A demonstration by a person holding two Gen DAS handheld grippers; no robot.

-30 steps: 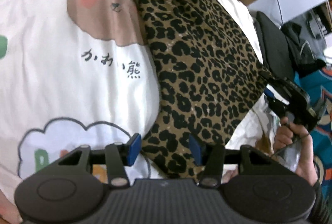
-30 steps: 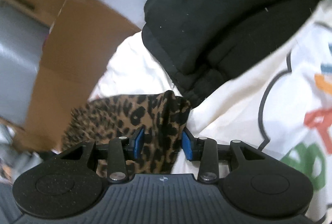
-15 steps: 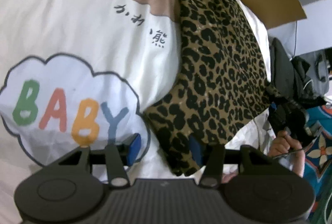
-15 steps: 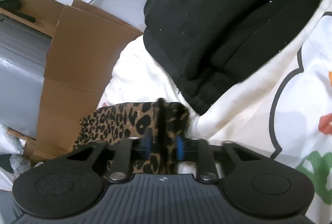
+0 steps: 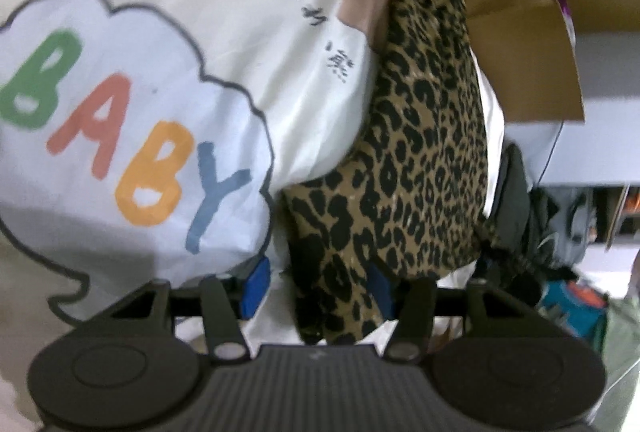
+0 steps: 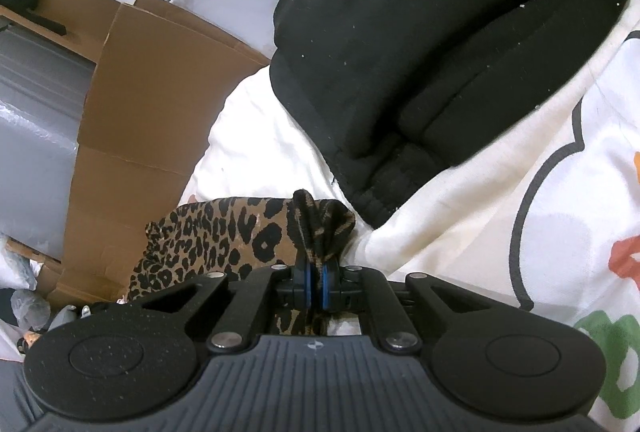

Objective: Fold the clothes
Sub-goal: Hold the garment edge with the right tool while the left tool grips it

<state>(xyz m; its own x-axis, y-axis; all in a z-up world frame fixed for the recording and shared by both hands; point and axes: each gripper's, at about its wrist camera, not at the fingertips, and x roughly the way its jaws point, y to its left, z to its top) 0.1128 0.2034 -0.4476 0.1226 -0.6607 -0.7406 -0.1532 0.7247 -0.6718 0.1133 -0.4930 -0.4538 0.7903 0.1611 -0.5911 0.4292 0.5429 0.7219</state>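
A leopard-print garment (image 5: 420, 151) lies lengthwise on a white bedcover (image 5: 120, 31) printed with a "BABY" cloud. My left gripper (image 5: 316, 288) is low over its near corner, jaws opening. The cloth lies between the blue pads (image 5: 256, 286), close to the right pad and apart from the left one. In the right wrist view my right gripper (image 6: 316, 288) is shut on a bunched corner of the leopard garment (image 6: 224, 232), and the fabric puckers up just ahead of the pads.
A black garment (image 6: 440, 51) lies on the bedcover (image 6: 500, 232) just beyond the right gripper. An open cardboard box (image 5: 500, 11) stands past the bed's far edge, with a grey cabinet (image 6: 36, 111) beside it. Clutter and dark clothes (image 5: 540, 232) pile at the right.
The right gripper closed on the leopard garment's corner. The left gripper rolled and sank toward the garment's near corner, so the "BABY" print now fills the left of its view.
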